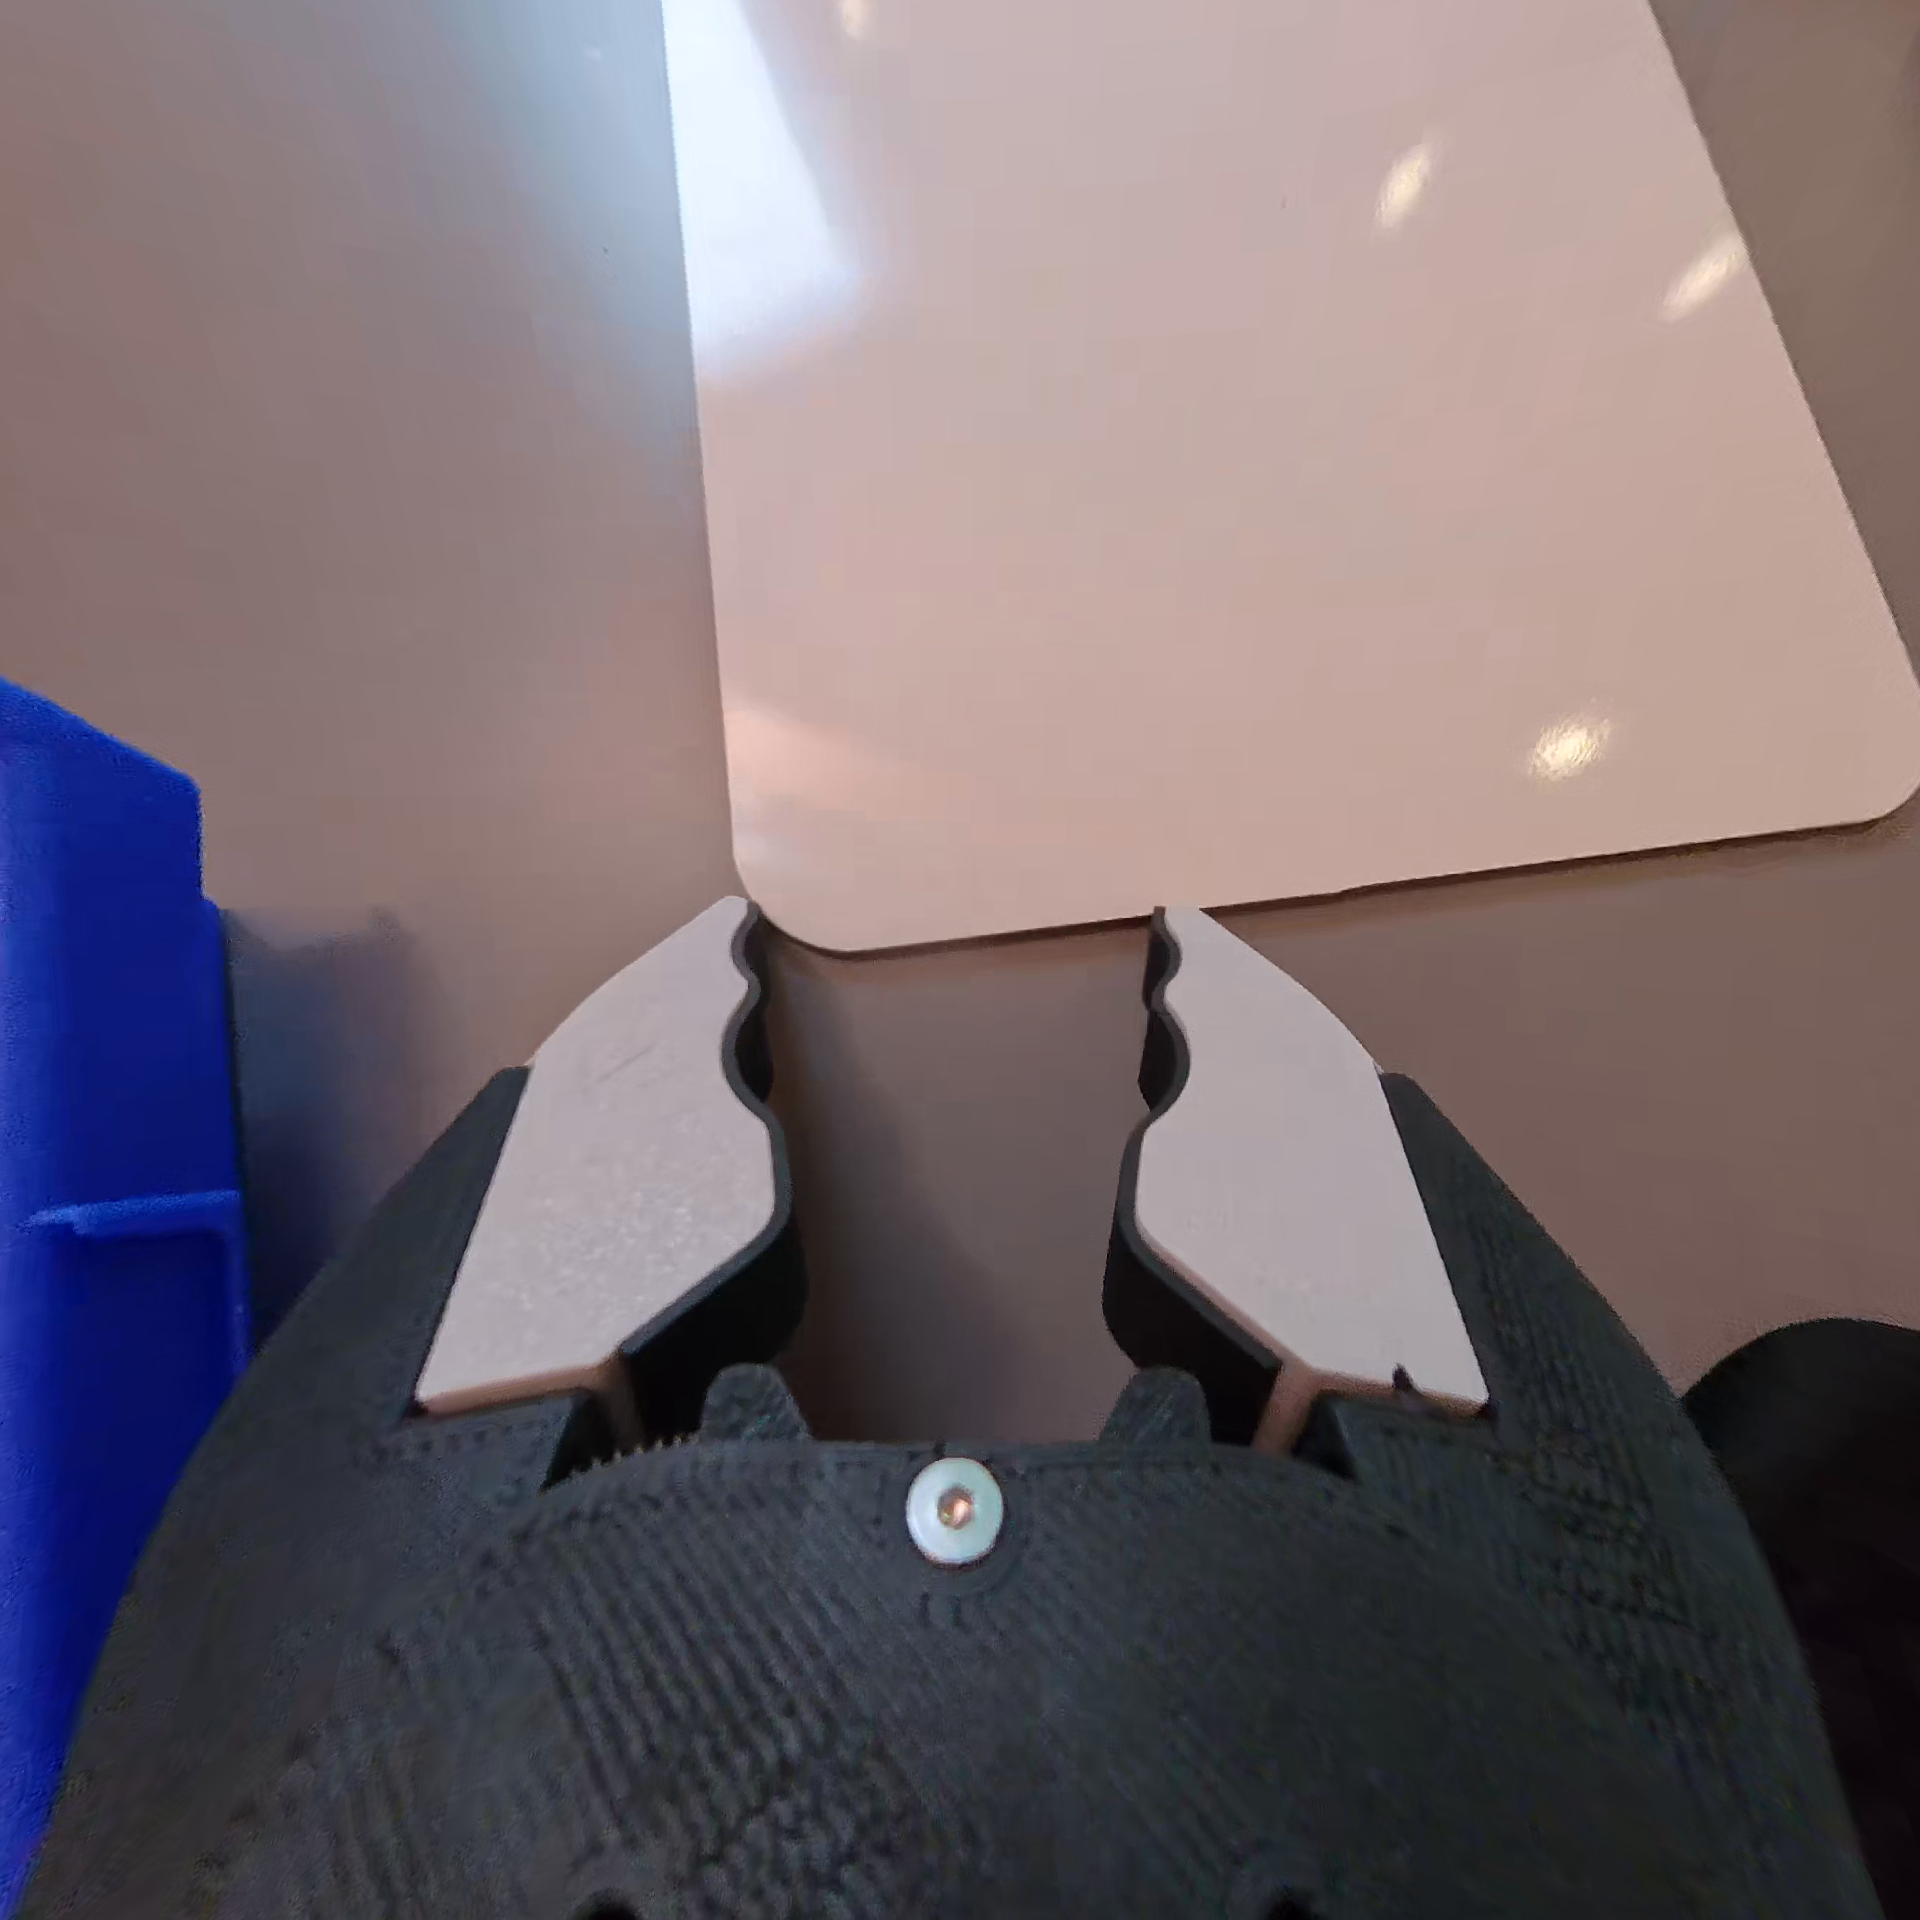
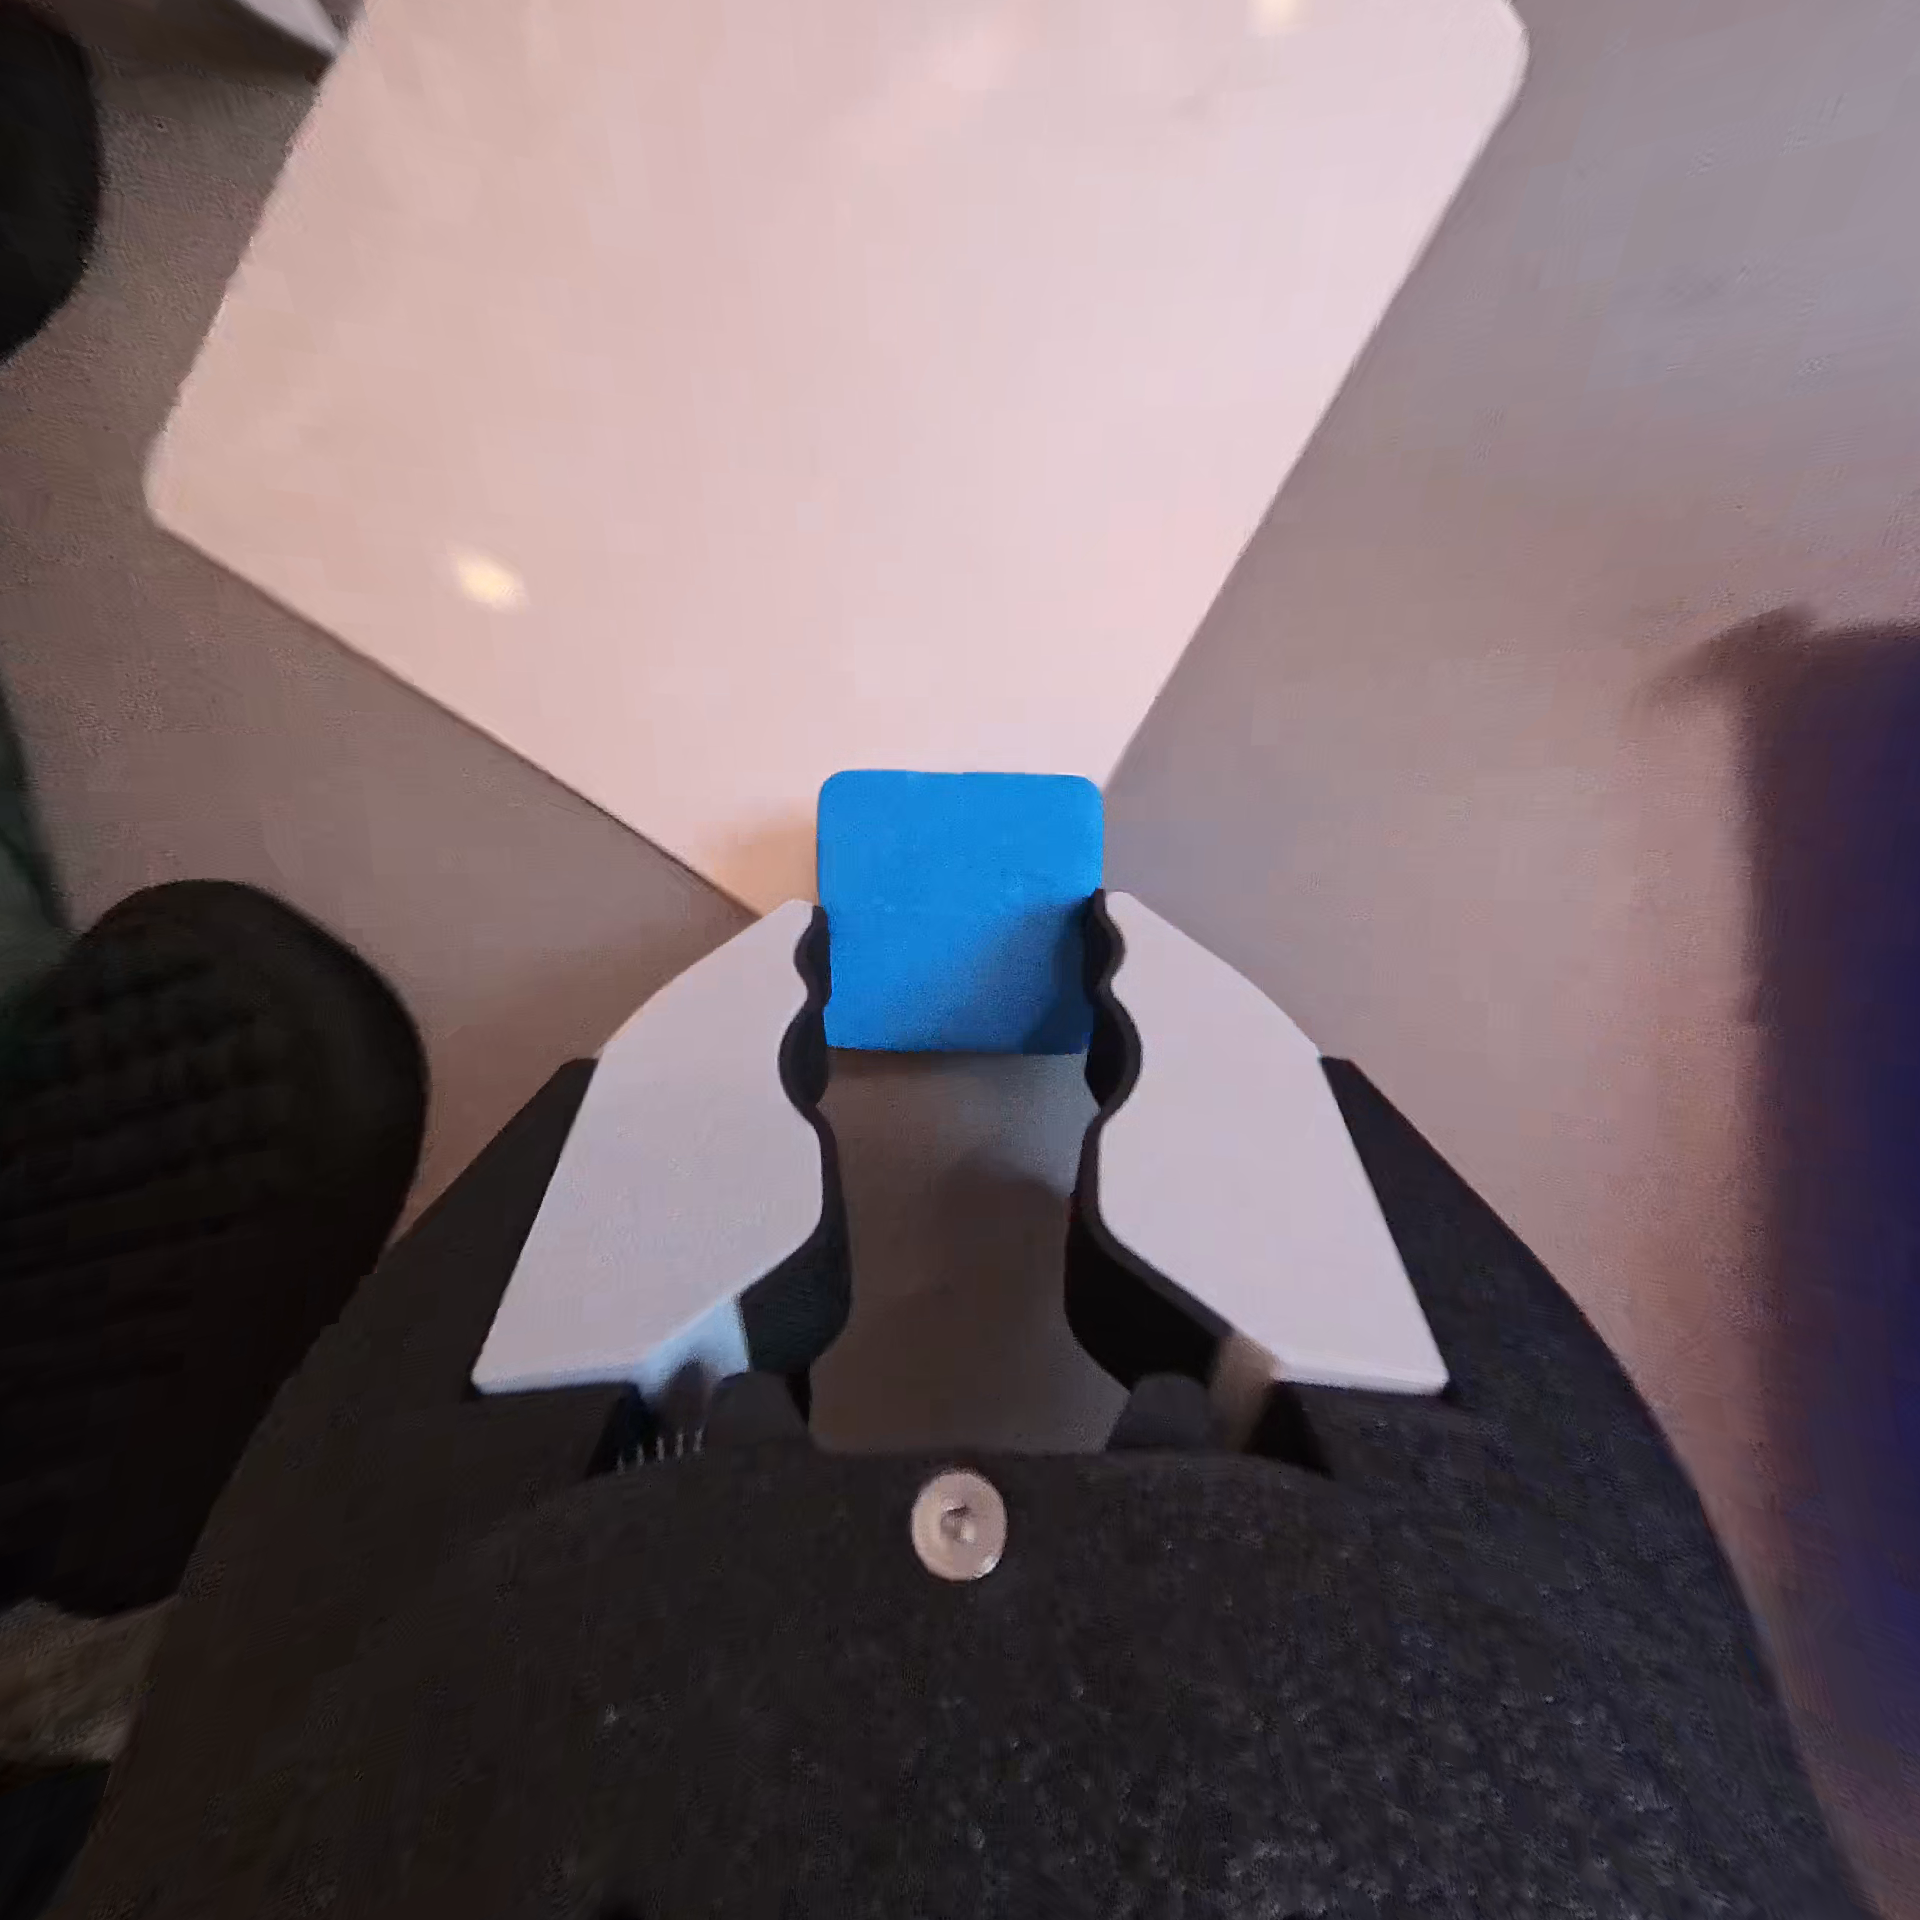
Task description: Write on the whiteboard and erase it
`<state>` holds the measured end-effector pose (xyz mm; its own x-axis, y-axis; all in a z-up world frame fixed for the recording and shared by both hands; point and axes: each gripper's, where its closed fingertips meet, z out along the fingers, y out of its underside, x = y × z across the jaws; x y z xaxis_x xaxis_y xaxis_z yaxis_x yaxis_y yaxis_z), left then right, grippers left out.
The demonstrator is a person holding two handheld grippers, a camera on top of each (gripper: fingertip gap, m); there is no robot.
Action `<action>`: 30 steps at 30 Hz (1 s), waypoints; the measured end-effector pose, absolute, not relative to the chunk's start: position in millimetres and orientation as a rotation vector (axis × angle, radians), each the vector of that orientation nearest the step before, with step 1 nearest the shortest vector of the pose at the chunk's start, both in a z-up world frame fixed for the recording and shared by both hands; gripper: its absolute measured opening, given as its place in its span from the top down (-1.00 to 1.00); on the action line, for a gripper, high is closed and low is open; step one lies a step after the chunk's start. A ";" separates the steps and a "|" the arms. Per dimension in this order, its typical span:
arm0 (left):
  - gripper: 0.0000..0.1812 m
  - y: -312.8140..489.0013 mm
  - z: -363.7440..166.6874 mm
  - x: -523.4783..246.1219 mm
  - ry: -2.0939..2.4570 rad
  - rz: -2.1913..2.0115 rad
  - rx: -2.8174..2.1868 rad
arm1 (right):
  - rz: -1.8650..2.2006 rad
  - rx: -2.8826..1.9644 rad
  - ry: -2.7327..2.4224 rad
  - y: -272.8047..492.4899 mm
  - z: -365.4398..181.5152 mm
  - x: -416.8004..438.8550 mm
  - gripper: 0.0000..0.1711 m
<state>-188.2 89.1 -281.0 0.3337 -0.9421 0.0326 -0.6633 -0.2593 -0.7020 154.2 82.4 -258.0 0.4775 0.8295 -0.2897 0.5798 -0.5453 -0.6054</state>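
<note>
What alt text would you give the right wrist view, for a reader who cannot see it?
The right gripper is shut on a blue eraser near the corner of a blank whiteboard. The whiteboard lies flat on a grey-brown table.

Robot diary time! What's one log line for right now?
left gripper: open, empty, at whiteboard corner | right gripper: shut on blue eraser | whiteboard: no marks | blue bin: left
</note>
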 end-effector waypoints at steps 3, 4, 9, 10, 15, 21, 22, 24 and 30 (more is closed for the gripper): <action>0.23 88.7 -277.4 -188.1 1.396 -0.685 -2.001 | 0.847 -2.255 -1.229 67.0 -249.7 150.8 0.44; 0.23 89.4 -274.8 -188.1 1.396 -0.699 -1.996 | 0.802 -2.214 -1.213 74.4 -243.9 152.0 0.44; 0.28 103.4 -260.1 -181.7 1.406 -0.651 -1.962 | 0.665 -1.933 -0.923 144.8 -184.7 147.9 0.44; 0.32 106.0 -254.2 -175.6 1.402 -0.645 -1.929 | 0.604 -1.895 -0.893 159.2 -178.2 147.4 0.44; 0.63 107.0 -227.8 -133.6 1.283 -0.763 -1.733 | 0.443 -1.936 -0.937 203.9 -185.1 115.2 0.44; 0.72 107.4 -235.0 -129.4 1.186 -0.749 -1.661 | 0.282 -2.128 -0.803 269.7 -218.7 86.3 0.43; 0.72 107.1 -233.5 -130.7 1.185 -0.738 -1.646 | 0.258 -2.152 -0.784 279.1 -224.5 84.6 0.43; 0.69 105.6 -234.6 -134.1 1.209 -0.707 -1.640 | 0.255 -2.188 -0.749 292.9 -235.4 81.3 0.43; 0.51 107.0 -225.8 -143.9 1.185 -0.691 -1.612 | 0.295 -2.214 -0.765 293.2 -259.0 81.2 0.33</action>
<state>-143.9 107.0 -225.8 0.3622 -0.9266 -0.1007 -0.3685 -0.0431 -0.9286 81.2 293.2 -259.0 0.7939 0.6074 0.0279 0.4316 -0.5307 -0.7295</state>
